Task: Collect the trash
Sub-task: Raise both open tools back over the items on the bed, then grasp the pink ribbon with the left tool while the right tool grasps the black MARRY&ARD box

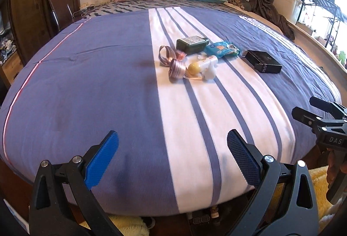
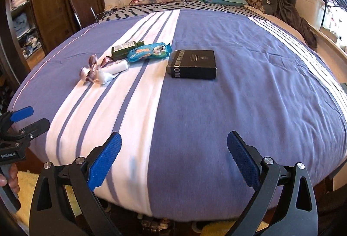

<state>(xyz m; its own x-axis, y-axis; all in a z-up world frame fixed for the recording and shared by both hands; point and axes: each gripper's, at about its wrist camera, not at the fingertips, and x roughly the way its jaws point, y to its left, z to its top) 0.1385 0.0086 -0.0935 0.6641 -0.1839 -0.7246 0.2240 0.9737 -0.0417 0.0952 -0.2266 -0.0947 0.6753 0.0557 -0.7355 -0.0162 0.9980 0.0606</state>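
**Collect trash: nothing picked up yet**

Trash lies in a loose cluster on the bed (image 1: 97, 84), mid-cover on the white striped band, well beyond both grippers.

Items, left to right in the left wrist view:
- ribbon (image 1: 166, 54), a loop plus a spool, at the cluster's left edge
- green bottle (image 1: 192, 44) on its side, at the far side
- yellow ball (image 1: 193, 68) and white bottle (image 1: 209, 62), lying against the ribbon spool, with clear wrap under them
- blue packet (image 1: 222, 50), just right of the green bottle
- black box (image 1: 263, 61), apart from the rest, on the blue cloth to the right

Right wrist view agrees: black box (image 2: 193, 64) nearest the view's centre, blue packet (image 2: 149, 52) left of it.

Left gripper (image 1: 172, 156): fingers spread wide, holding nothing, at the near edge of the bed.
Right gripper (image 2: 173, 158): likewise spread wide and empty, at the near edge.

No bin or bag visible in either view.

Judgement: task at its start. All items remain; none gripped, none moved off the bed as far as I can tell.
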